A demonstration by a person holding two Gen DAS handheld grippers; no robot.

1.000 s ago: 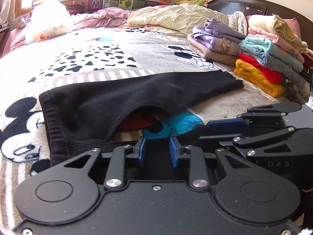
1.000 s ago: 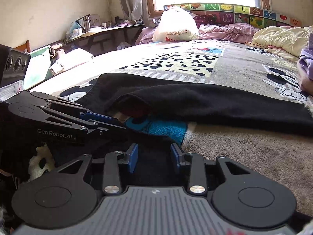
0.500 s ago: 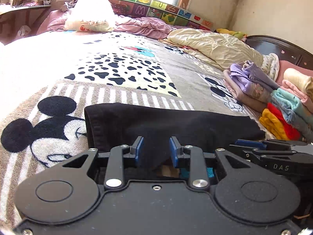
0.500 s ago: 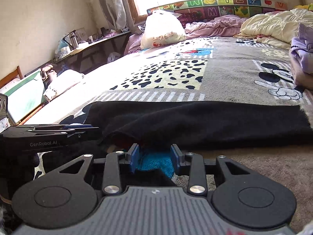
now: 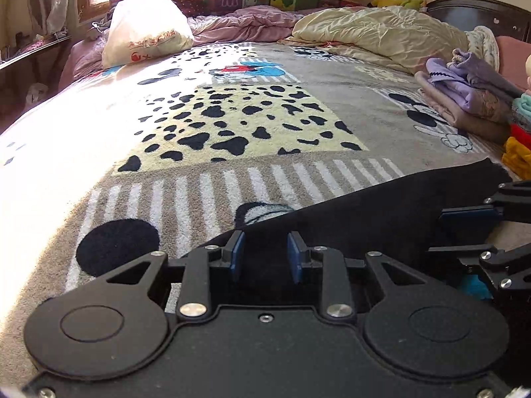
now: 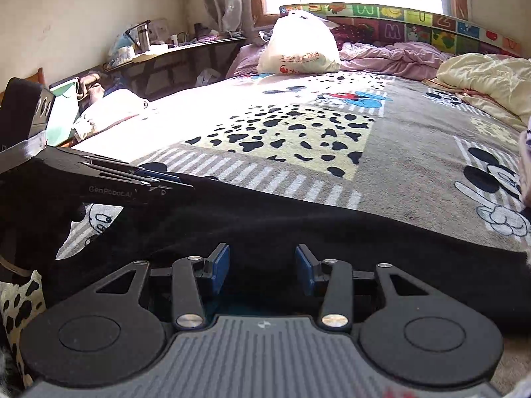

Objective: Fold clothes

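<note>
- Two grippers work one black garment [image 5: 391,219] spread across the patterned bed blanket [image 5: 232,126].
- Left gripper [image 5: 265,255]: fingers parted, blue pads over the cloth's edge, nothing clamped.
- Right gripper [image 6: 262,268]: fingers spread, the dark fabric lying between and beyond them.

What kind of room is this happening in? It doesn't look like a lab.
Most likely a bedroom in someone's home. The work surface is a large bed covered with a cartoon-print blanket, a rumpled cream quilt lies by the dark headboard, and folded clothes are stacked at one side.
</note>
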